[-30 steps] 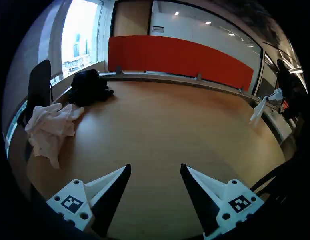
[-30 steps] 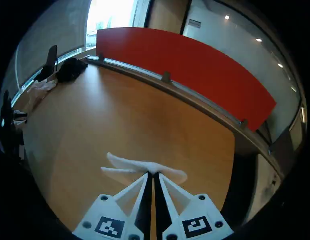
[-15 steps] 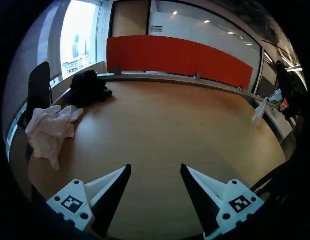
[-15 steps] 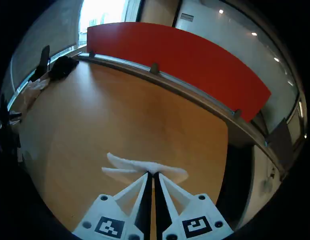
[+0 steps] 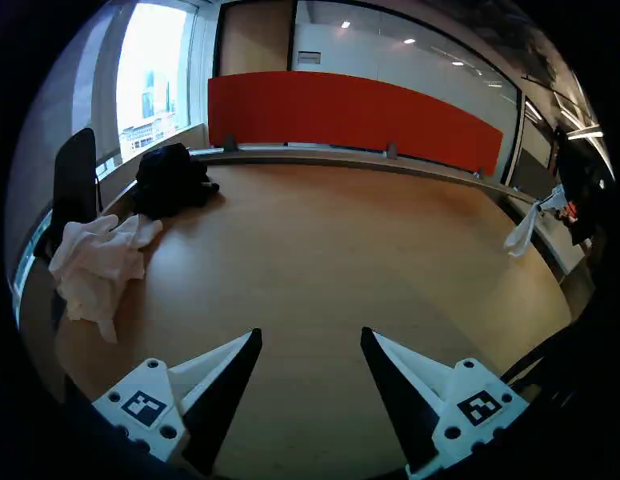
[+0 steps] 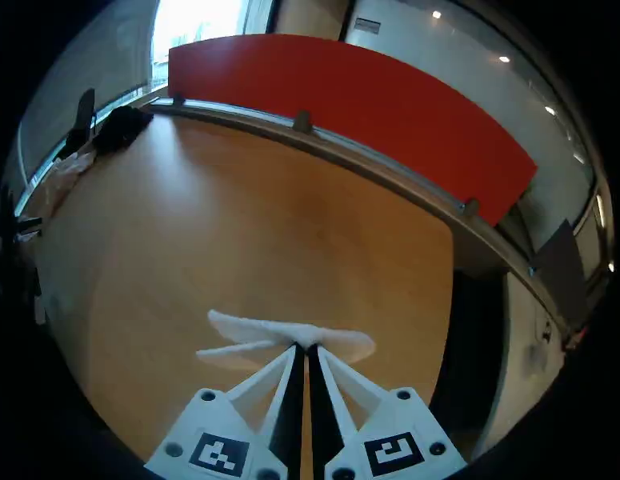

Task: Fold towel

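The towel (image 6: 286,332) is held pinched by the right gripper (image 6: 303,348), lower centre; a corner should next be taken by the wide-spread left gripper (image 5: 310,332).

left gripper view: cloth pile (image 5: 98,260) on table (image 5: 326,240) at left | bag (image 5: 170,178) behind it | towel (image 5: 519,236) above right edge | divider (image 5: 350,108) behind

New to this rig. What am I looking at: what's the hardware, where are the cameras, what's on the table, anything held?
No robot: a person carries a two-finger gripper in each hand, each with a fisheye camera looking along its jaws. Left gripper view: the left gripper, jaws open and empty, over a wooden table with crumpled white cloth and a black bundle. Right gripper view: the right gripper, jaws shut on a white towel.
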`<state>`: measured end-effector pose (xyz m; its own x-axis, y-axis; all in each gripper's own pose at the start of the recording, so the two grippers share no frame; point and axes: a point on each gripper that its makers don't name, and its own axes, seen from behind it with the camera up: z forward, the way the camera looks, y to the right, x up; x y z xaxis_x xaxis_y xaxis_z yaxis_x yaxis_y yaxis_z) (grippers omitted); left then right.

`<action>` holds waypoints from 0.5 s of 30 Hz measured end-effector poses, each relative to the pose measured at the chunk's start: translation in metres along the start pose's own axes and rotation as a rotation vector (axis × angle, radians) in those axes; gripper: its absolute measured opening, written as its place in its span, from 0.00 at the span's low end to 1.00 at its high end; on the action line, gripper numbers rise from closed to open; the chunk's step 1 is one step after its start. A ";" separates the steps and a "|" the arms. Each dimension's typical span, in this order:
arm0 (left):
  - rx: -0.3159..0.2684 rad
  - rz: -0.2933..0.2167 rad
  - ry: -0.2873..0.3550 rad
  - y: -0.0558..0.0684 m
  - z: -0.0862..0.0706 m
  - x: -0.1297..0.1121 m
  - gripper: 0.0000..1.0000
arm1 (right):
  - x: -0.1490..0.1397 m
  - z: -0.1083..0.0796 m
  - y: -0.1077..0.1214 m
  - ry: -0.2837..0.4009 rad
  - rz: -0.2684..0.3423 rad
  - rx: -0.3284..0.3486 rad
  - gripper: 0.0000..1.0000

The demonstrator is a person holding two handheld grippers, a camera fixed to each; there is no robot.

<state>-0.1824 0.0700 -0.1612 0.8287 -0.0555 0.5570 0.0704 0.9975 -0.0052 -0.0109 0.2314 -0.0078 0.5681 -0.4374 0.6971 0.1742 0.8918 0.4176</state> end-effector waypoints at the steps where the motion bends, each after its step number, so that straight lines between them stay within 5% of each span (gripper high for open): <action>1: 0.000 0.000 -0.001 0.000 0.000 0.000 0.92 | -0.006 0.000 0.001 -0.009 0.002 -0.002 0.03; 15: -0.002 0.007 -0.011 0.003 -0.002 -0.004 0.92 | -0.092 0.003 0.007 -0.140 0.079 -0.031 0.03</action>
<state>-0.1842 0.0727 -0.1655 0.8233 -0.0482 0.5656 0.0656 0.9978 -0.0105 -0.0643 0.2777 -0.0665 0.4635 -0.3755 0.8026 0.1593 0.9263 0.3414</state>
